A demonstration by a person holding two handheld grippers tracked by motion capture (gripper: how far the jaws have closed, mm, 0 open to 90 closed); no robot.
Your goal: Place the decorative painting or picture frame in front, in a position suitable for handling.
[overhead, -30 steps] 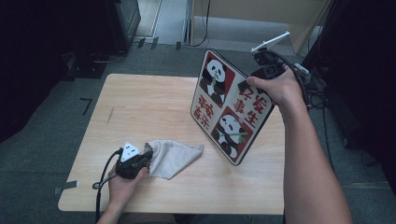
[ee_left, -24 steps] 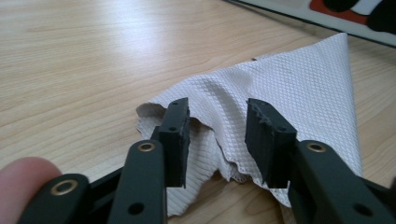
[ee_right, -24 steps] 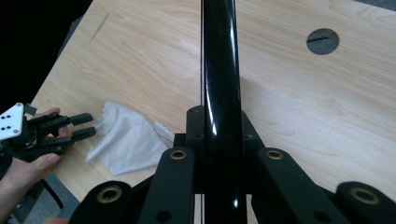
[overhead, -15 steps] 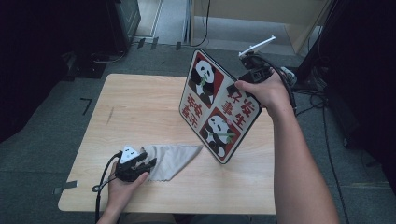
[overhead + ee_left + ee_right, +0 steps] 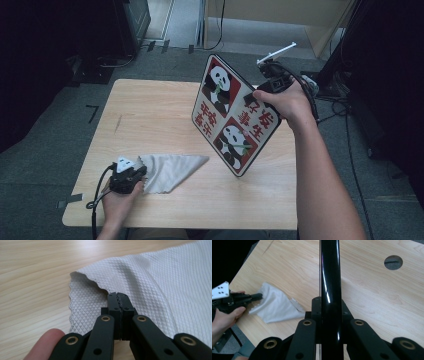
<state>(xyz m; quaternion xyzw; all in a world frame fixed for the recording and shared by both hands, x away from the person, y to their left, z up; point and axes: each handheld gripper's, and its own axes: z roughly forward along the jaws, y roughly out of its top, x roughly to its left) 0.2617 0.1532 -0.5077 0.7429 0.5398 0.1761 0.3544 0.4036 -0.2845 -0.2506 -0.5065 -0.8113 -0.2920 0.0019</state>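
Pinching the cloth (image 5: 155, 287) at its scalloped edge, my left gripper (image 5: 117, 296) has its jaws shut tight on a fold of the weave, low on the tabletop (image 5: 150, 115) near my front-left corner. My right gripper (image 5: 330, 302) is clamped on the glossy black rim of the tray (image 5: 231, 114), which stands tilted on one edge mid-tabletop, its panda face turned toward my left.

The step, as I judge it, is bringing cloth to tray for a wipe. To do it well I should keep the right jaws closed hard, since the rim is slick and the tray is balanced on its lower edge; any slack and it could pivot or slide out. I'd lift the cloth clear of the wood before travelling, so the loose tail doesn't drag and pull out of the pinch. Then I'd bring it flat against the printed face, starting at the top panda and stroking downward, pressing lightly so the tray doesn't get pushed over backward.
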